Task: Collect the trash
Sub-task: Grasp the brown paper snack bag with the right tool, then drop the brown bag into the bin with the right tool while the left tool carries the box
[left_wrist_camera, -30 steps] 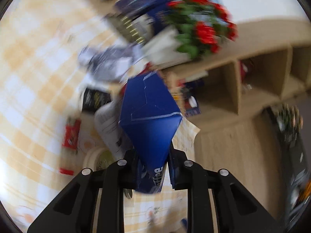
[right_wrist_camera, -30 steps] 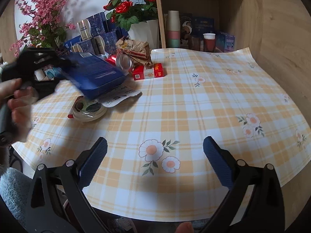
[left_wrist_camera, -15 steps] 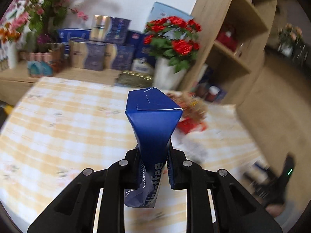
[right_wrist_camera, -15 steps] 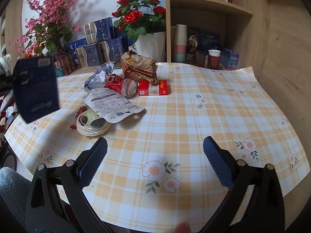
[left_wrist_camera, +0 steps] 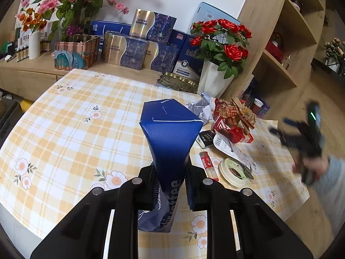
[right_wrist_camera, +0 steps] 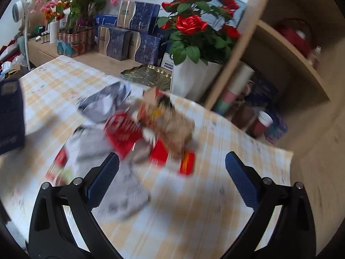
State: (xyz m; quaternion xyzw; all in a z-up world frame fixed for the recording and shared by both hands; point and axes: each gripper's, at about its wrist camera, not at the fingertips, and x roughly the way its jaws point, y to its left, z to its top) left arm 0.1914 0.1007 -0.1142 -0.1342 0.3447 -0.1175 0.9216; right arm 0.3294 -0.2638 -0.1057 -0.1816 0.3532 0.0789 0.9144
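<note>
My left gripper [left_wrist_camera: 171, 191] is shut on a blue coffee paper bag [left_wrist_camera: 170, 142], held upright above the checked tablecloth. A trash pile lies to its right: a brown paper bag [left_wrist_camera: 239, 112], a red box [left_wrist_camera: 236, 133], a crumpled grey wrapper [left_wrist_camera: 199, 108], a round lidded cup [left_wrist_camera: 235, 171] and a white printed sheet [left_wrist_camera: 235, 151]. My right gripper [right_wrist_camera: 172, 179] is open and empty, close above the pile: the brown bag [right_wrist_camera: 170, 120], a red crushed wrapper [right_wrist_camera: 123, 131], the grey wrapper [right_wrist_camera: 105, 105]. The right wrist view is blurred. The blue bag [right_wrist_camera: 10, 116] shows at its left edge.
A white vase of red roses [left_wrist_camera: 215, 79] and a gold tray [left_wrist_camera: 177, 83] stand at the table's far edge. Blue and gold gift boxes [left_wrist_camera: 138, 49] and flower pots line the sideboard behind. A wooden shelf unit [left_wrist_camera: 280, 49] stands at the right with cups [right_wrist_camera: 262, 122] in it.
My right gripper has moved forward and left, close over the trash pile, with motion blur. My left gripper with the blue bag has drawn back and steadied over the table.
</note>
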